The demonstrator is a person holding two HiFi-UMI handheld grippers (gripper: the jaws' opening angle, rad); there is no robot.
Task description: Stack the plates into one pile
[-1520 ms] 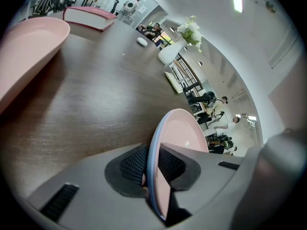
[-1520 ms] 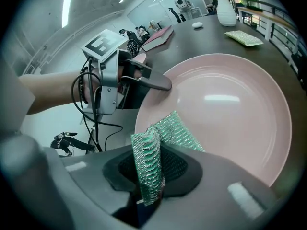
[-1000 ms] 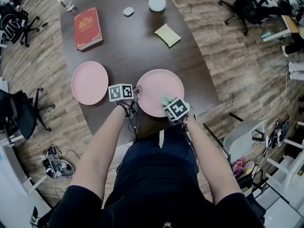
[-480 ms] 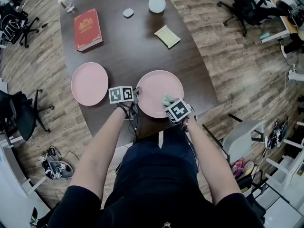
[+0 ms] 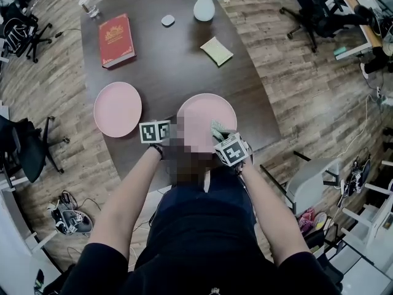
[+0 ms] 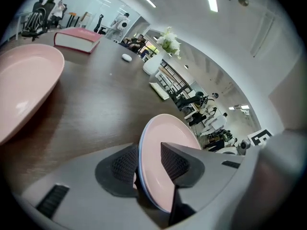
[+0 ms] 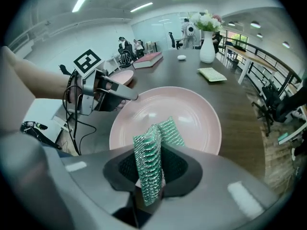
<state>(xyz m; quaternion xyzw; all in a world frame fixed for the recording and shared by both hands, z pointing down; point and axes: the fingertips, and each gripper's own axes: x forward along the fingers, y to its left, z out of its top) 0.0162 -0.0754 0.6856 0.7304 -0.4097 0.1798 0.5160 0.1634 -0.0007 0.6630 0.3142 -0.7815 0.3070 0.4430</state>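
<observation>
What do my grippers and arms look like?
The left gripper and right gripper are grey shells with dark textured pads and black-and-white marker cubes. Black cables trail off the left. Sleeves are short and dark. The left jaws have just been opening, the pink plate between them.

Table (image 5: 172, 66) middle: bare, free to pass.
Near: left plate (image 5: 117, 109) and right plate (image 5: 207, 110), a bare strip between them.
Far left: book (image 5: 115, 40), glass (image 5: 89, 7).
Far: vase (image 5: 204, 8), white puck (image 5: 167, 21).
Far right: pad (image 5: 217, 51).
</observation>
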